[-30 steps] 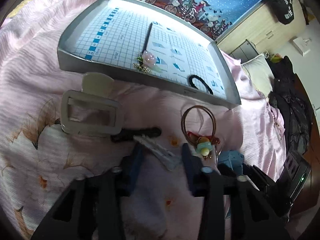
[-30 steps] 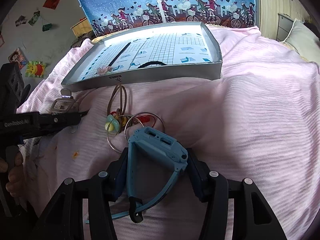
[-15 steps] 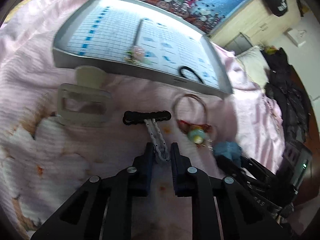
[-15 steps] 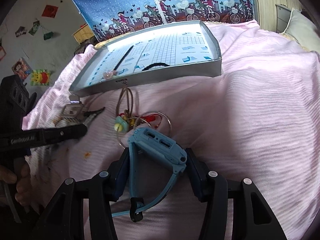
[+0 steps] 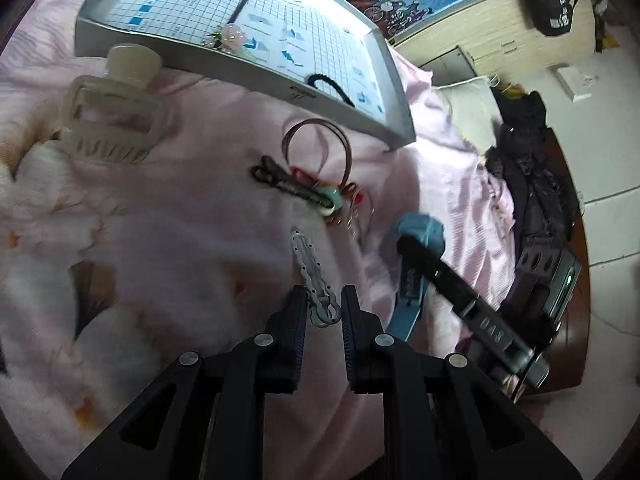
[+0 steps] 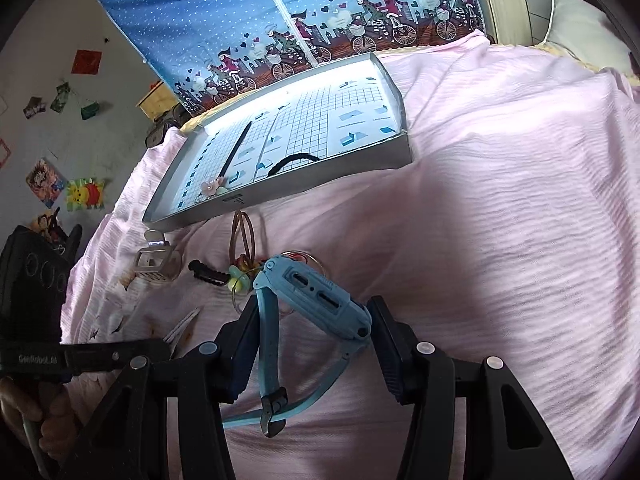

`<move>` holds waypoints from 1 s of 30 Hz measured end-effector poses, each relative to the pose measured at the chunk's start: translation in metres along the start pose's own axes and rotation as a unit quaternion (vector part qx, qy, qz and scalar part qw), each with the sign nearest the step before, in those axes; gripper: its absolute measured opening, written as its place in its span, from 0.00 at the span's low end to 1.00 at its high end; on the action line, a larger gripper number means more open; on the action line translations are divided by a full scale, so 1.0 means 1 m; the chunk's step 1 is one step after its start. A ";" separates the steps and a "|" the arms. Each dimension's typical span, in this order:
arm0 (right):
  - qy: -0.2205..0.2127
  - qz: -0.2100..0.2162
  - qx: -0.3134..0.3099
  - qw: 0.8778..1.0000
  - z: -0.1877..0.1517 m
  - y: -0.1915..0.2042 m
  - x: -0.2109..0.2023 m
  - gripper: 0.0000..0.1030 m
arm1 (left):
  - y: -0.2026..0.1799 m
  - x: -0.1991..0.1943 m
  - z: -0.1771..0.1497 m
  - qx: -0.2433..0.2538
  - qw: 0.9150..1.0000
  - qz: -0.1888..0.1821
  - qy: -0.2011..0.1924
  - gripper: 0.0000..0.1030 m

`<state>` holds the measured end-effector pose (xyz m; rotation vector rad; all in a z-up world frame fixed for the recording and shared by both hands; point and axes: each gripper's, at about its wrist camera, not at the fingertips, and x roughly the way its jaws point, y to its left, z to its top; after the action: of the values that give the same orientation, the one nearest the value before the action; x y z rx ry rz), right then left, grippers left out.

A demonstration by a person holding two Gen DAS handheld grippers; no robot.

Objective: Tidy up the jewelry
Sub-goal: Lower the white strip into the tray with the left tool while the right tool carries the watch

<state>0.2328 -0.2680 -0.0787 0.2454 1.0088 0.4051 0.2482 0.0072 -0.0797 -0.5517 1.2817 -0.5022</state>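
Observation:
My left gripper (image 5: 323, 300) is shut on one end of a silver snap hair clip (image 5: 308, 264), whose other end points away over the pink bedspread. In the right wrist view that clip (image 6: 183, 327) pokes out of the left gripper's black fingers (image 6: 120, 356). A blue watch (image 6: 320, 300) sits gripped in my right gripper (image 6: 312, 332), its strap hanging toward the camera. The grey grid-lined tray (image 6: 320, 178) beyond holds a flower hairpin (image 5: 234, 36) and a black hair tie (image 5: 332, 84).
On the bedspread before the tray lie a translucent claw clip (image 5: 112, 120), a black hair clip (image 5: 276, 178), brown hair ties (image 5: 316, 148) and a green pacifier charm (image 5: 330, 200). Dark clothes (image 5: 528, 184) hang off the bed's right side. A blue curtain (image 6: 280, 12) stands behind the tray.
My left gripper went from open around the silver clip to shut on it and drew it back from the black clip. The right gripper kept hold of the watch and rose slightly.

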 end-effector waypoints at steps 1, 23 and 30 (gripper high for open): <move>-0.001 0.000 -0.002 1.000 0.000 0.001 0.000 0.49 | -0.001 -0.002 -0.001 0.004 1.000 0.001 -0.001 0.13; -0.135 0.034 0.019 0.990 0.101 -0.005 0.003 0.47 | -0.017 -0.024 0.077 0.106 0.970 0.082 -0.204 0.13; -0.128 0.002 0.007 0.992 0.123 -0.006 0.047 0.47 | 0.005 0.002 0.110 0.122 0.964 0.120 -0.205 0.13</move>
<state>0.3616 -0.2547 -0.0535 0.3033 0.7585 0.3602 0.3562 0.0207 -0.0634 -0.2691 0.8603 -0.3153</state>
